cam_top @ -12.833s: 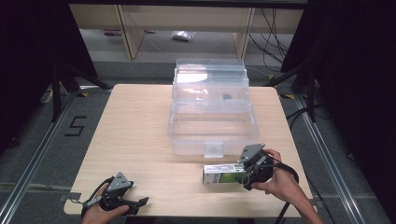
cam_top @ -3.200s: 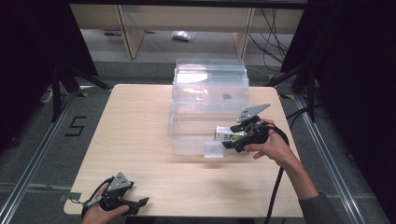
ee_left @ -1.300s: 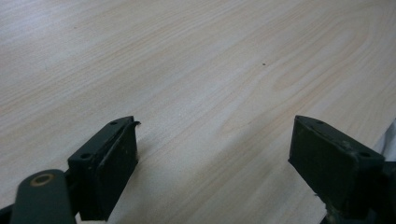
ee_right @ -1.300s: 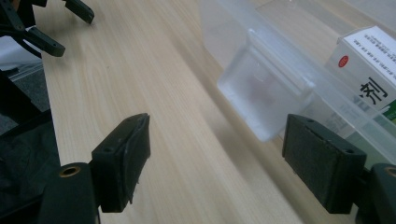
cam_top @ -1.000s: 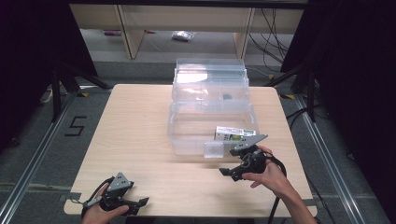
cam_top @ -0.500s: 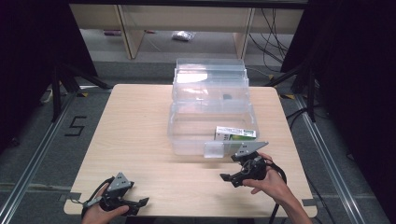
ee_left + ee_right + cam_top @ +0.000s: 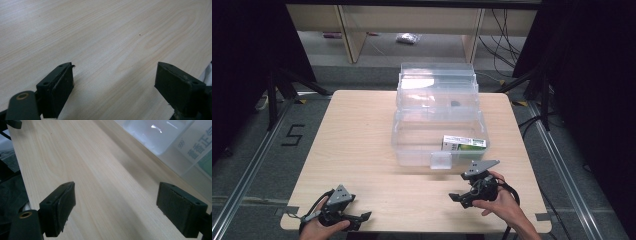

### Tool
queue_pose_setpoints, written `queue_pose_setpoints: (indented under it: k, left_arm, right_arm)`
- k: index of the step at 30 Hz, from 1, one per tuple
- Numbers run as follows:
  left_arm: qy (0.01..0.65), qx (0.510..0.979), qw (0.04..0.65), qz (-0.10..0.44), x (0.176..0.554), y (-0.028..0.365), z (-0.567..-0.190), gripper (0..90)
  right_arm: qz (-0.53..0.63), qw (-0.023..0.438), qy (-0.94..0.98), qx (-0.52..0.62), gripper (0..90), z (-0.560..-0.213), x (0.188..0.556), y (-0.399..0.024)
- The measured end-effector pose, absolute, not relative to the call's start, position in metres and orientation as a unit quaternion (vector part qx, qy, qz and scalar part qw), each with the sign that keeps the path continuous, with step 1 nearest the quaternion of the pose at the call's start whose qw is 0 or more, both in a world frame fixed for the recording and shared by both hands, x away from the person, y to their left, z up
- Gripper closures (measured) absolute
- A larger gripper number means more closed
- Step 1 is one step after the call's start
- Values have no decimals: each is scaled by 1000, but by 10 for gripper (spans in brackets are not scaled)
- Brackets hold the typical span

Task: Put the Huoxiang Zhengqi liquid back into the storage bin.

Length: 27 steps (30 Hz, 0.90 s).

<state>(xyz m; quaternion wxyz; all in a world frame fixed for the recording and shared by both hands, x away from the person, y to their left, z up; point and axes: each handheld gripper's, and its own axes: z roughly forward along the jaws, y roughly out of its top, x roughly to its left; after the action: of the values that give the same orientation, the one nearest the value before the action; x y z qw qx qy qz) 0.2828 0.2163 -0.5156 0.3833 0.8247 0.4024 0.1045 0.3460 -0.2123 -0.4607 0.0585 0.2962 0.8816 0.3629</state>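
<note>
**Two empty grippers at the near edge, carton lying in the bin**

Two grippers are seen at the near edge of the wooden table (image 7: 362, 150). The left gripper (image 7: 362, 216) is held low at the near left corner; in the left gripper view its jaws are spread wide with only bare wood grain between them, so nothing is gripped. The right gripper (image 7: 457, 198) is held at the near right, pointing left across the table, its jaws likewise wide apart and empty in the right gripper view, where the clear wall of the bin and some printing on the carton can be made out at the upper right.

Farther off, the clear plastic bin (image 7: 412, 150) stands at the table's middle with its lid (image 7: 437, 80) tilted up behind. The green-and-white carton (image 7: 464, 143) lies flat inside the bin, at its right front corner.

The placing step is judged complete, with the carton released. If closing is intended, the lid would need to be reached over the bin and brought down, the front latch (image 7: 441, 160) then being pressed home.
</note>
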Motion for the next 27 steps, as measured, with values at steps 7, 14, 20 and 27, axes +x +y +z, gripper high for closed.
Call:
queue_pose_setpoints:
  k: [7,14,20,27]
  left_arm:
    - [398,830,376,107,283,218,-515,149]
    - [397,831,375,107,284,218,-515,149]
    - [396,831,375,108,283,218,-515,149]
    - [395,832,375,109,284,218,-515,149]
  right_arm:
    - [352,55,885,299,167,-467,342,-220]
    - [354,59,879,313,167,-475,336,-223]
    - [346,62,887,301,167,-481,331,-226]
    - [345,65,883,311,167,-488,324,-229]
